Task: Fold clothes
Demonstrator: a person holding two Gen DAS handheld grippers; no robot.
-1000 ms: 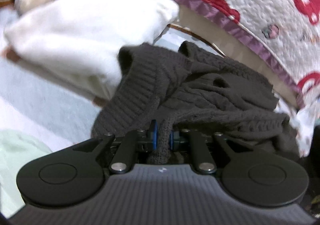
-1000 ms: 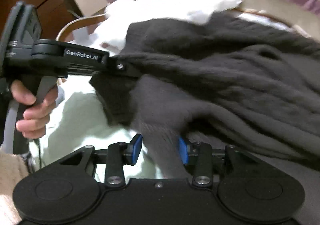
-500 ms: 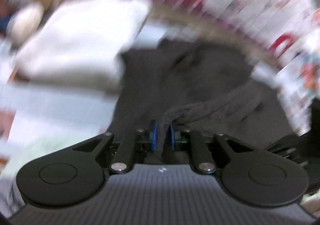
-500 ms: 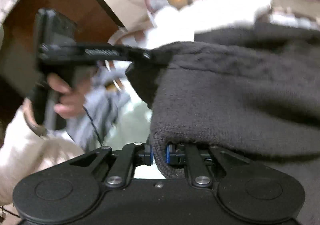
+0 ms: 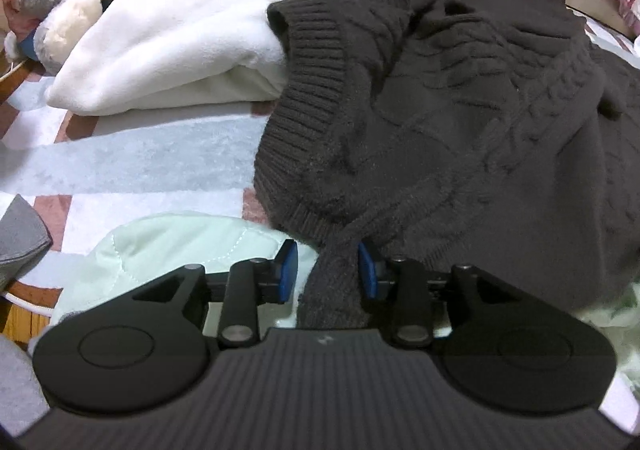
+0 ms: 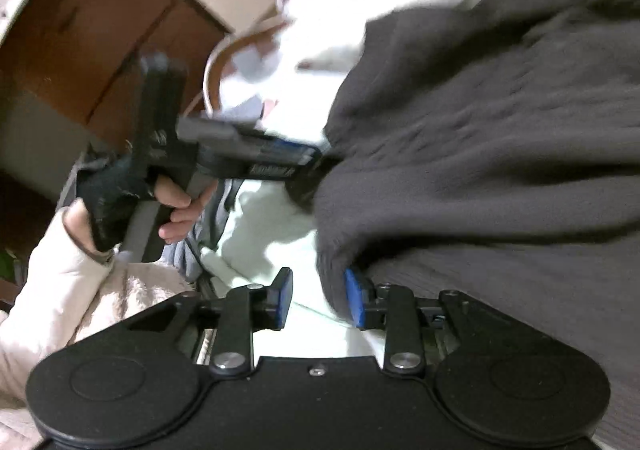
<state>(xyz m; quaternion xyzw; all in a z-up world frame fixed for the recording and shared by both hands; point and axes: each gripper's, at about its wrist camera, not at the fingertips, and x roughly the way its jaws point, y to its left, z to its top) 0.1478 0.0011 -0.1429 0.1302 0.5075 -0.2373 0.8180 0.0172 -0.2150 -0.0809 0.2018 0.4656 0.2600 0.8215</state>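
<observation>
Both hand-held grippers are opening. The left hand-held gripper (image 5: 327,270) and the right hand-held gripper (image 6: 319,298) each have the dark sweater's (image 5: 460,122) edge loose between parted pads. It lies on the bed (image 5: 132,154).

Bed in a bedroom
A striped sheet (image 5: 120,154) covers the bed; brown wooden furniture (image 6: 92,34) stands beside it.

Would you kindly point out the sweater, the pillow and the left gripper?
Sweater (image 5: 460,122): left wrist view, cable-knit middle.
Pillow (image 5: 192,22): left wrist view, white top face.
Left gripper (image 5: 326,270): left wrist view, between its blue pads.
</observation>
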